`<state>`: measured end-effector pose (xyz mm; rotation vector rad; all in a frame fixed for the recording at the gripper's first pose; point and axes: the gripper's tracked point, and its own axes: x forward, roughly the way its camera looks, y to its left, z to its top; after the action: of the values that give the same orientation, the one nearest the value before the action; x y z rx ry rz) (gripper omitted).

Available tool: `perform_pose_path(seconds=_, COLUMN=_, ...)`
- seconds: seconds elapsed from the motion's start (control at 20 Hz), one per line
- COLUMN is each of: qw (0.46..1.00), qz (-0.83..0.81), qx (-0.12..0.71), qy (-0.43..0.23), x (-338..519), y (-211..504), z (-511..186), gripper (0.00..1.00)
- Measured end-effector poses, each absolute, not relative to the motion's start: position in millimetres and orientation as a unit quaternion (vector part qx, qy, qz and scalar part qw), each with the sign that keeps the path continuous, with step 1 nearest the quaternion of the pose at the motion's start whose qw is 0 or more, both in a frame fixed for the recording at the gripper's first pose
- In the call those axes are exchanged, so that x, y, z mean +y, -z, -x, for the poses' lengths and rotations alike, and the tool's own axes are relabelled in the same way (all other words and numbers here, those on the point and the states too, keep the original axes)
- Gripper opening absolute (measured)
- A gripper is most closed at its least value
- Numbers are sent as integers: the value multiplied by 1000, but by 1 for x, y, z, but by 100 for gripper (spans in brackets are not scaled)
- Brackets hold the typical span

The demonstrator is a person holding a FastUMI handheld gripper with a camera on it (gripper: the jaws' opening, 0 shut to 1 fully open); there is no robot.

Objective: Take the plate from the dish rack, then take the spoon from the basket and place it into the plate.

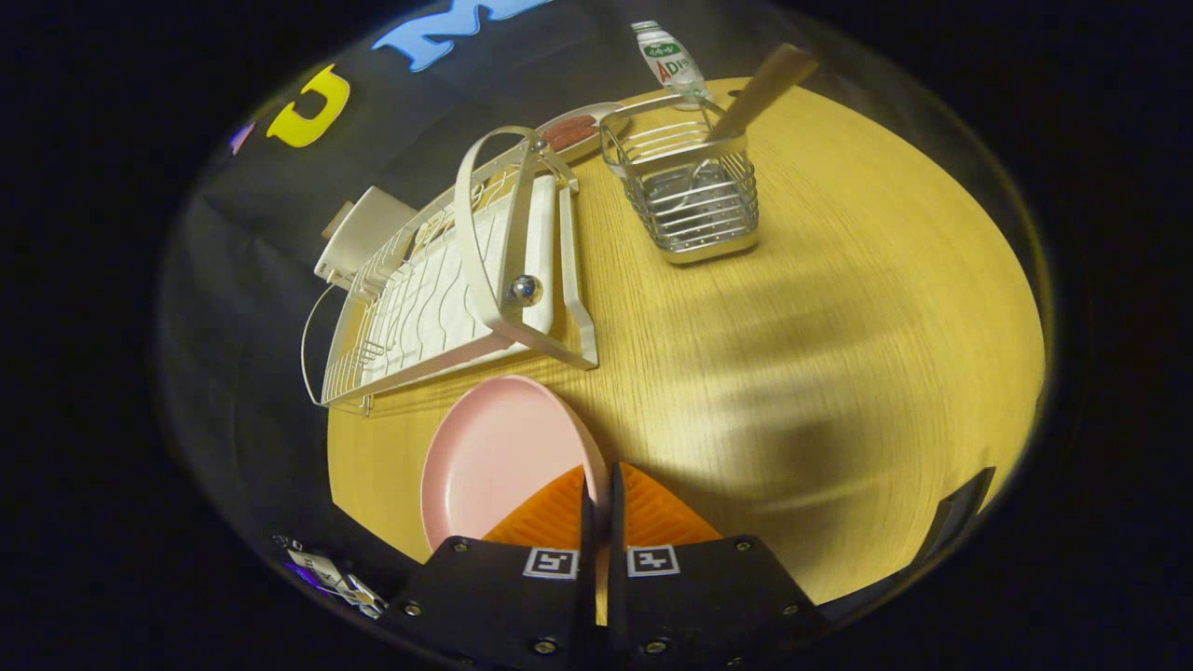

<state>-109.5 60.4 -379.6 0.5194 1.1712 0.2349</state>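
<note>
I have the gripper (598,485) clamped on the pink plate (494,457), its 2 fingers pinching the rim at bottom centre, plate over the table (839,326). Dish rack (447,280) sits beyond, centre-left; the spoon (760,89) stands in the basket (690,196), upper centre.

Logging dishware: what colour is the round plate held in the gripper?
Pale pink round plate, clearest in the gripper view.

The plate (494,457) lies on the counter (839,373) with its right rim between the jaws of the gripper (597,489), which are closed on it. Beyond the plate stands the dish rack (447,289). To the right of the rack stands the basket (685,186) with the spoon (764,89) in it. A bottle (669,58) stands behind the basket.
</note>
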Motion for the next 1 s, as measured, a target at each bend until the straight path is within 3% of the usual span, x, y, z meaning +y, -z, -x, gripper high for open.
perform_pose_path(seconds=0.25, qw=797, qz=-250, qx=537, qy=-120, x=58, y=388, z=113, gripper=5)
perform_pose_path(seconds=0.45, qw=828, qz=-212, qx=503, qy=-129, x=47, y=378, z=112, gripper=14)
perform_pose_path(seconds=0.5, qw=838, qz=-207, qx=488, qy=-126, x=40, y=371, z=112, gripper=32)
perform_pose_path(seconds=0.65, qw=895, qz=-151, qx=406, qy=-109, x=5, y=336, z=95, gripper=45)
perform_pose_path(seconds=0.8, qw=947, qz=-87, qx=299, qy=-84, x=-34, y=294, z=81, gripper=45)
perform_pose_path(seconds=1.0, qw=976, qz=-46, qx=202, qy=-62, x=-67, y=256, z=71, gripper=45)
